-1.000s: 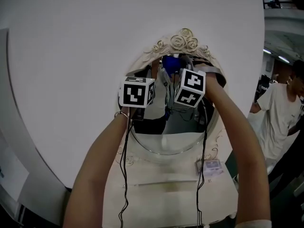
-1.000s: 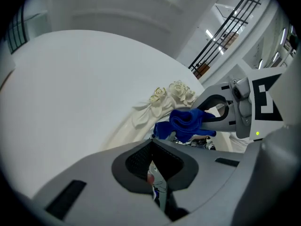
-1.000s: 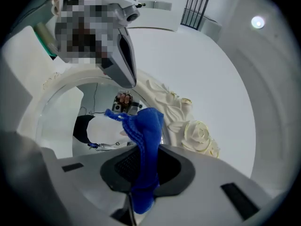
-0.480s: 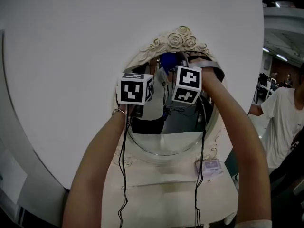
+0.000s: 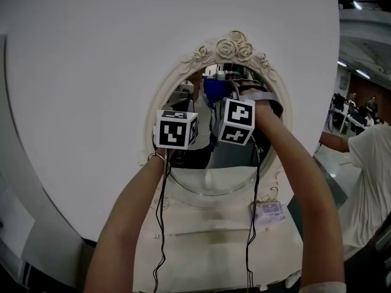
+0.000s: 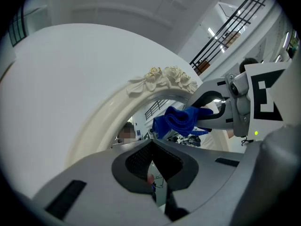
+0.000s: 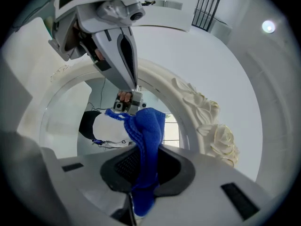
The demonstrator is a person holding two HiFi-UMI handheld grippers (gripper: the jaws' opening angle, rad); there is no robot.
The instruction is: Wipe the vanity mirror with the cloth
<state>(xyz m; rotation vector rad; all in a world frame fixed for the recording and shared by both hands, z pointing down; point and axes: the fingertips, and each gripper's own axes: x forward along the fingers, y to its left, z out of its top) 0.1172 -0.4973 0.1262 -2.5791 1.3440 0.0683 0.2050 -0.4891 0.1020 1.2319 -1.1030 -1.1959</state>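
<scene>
At the upper edge of the oval vanity mirror (image 5: 223, 163): one blue cloth (image 7: 146, 135), knitted and soft, bunched into folds. It is pinched between the jaws of the right gripper (image 7: 141, 171), which are closed on its lower end. The free end rises past the jaw tips toward the glass. Whether the cloth touches the glass cannot be told. In the head view the cloth (image 5: 215, 90) shows just above the right gripper's marker cube, below the top of the frame.

Left gripper (image 6: 153, 175): just left of the right one and level with it, apart from the cloth. Its jaws are drawn together to a bare slit with nothing between them. Its dark pads are ribbed.

Mirror frame (image 5: 183, 78): cream, moulded and smooth, crowned with a cluster of carved roses (image 5: 235, 46) at the top edge. The glass is flat and reflective.

Backing: a large white panel (image 5: 91, 72), matt, with a curved outline.

Below the mirror: a cream vanity top (image 5: 208, 237), flat, with a small pale packet (image 5: 269, 211) near its right edge.

Black cables (image 5: 160, 224) hang from both grippers across the vanity top.

At the right edge of the head view: a person in a white shirt (image 5: 369, 163).
</scene>
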